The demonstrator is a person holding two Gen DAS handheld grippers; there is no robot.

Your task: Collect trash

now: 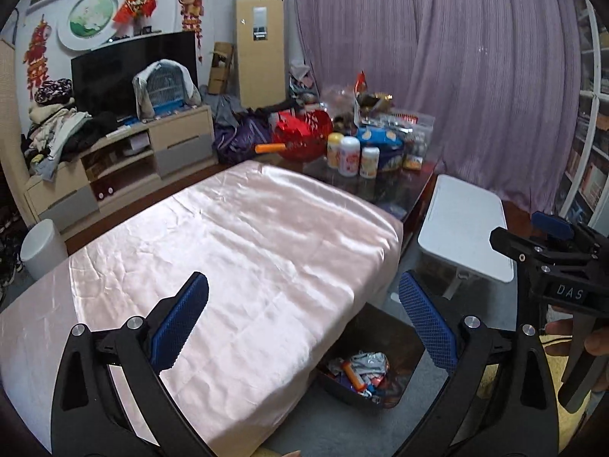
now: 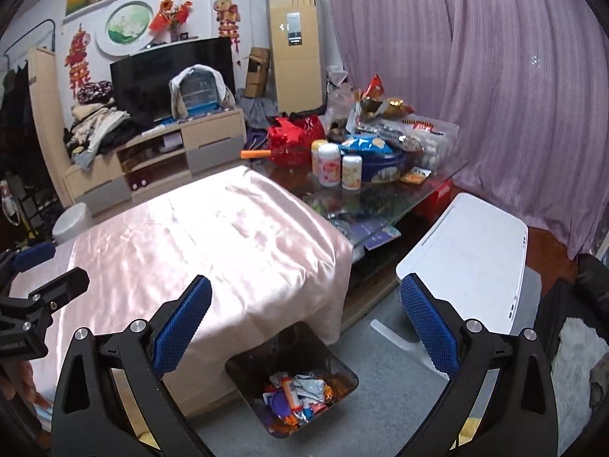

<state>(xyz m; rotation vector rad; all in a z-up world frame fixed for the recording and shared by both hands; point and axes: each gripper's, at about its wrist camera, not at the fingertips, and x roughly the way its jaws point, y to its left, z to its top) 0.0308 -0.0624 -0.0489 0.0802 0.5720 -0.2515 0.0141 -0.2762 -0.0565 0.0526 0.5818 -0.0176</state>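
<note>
Both spread wide and empty: left gripper (image 1: 303, 316) above the pink-covered table (image 1: 236, 251), right gripper (image 2: 305, 320) just over the dark bin (image 2: 335, 361) holding the trash (image 2: 297, 396), below and between its fingers

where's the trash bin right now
The trash bin sits on the grey floor, low centre in both wrist views, against the pink-covered table, left of the white stool.

Pale pink satin cloth (image 2: 213, 236) gleaming across the worktop, creased with white sheen. Dark square bin (image 2: 243, 371) on grey carpet (image 2: 380, 411), its trash (image 2: 300, 392) a jumble of silver, orange, purple and blue, possibly wrappers. Black grippers, blue cross-hatched fingers (image 1: 179, 320). Mauve ribbed curtain (image 1: 475, 76) behind. White plastic stool (image 2: 472, 251), red shiny bag (image 1: 300, 133), beige cabinet (image 1: 179, 141).
</note>
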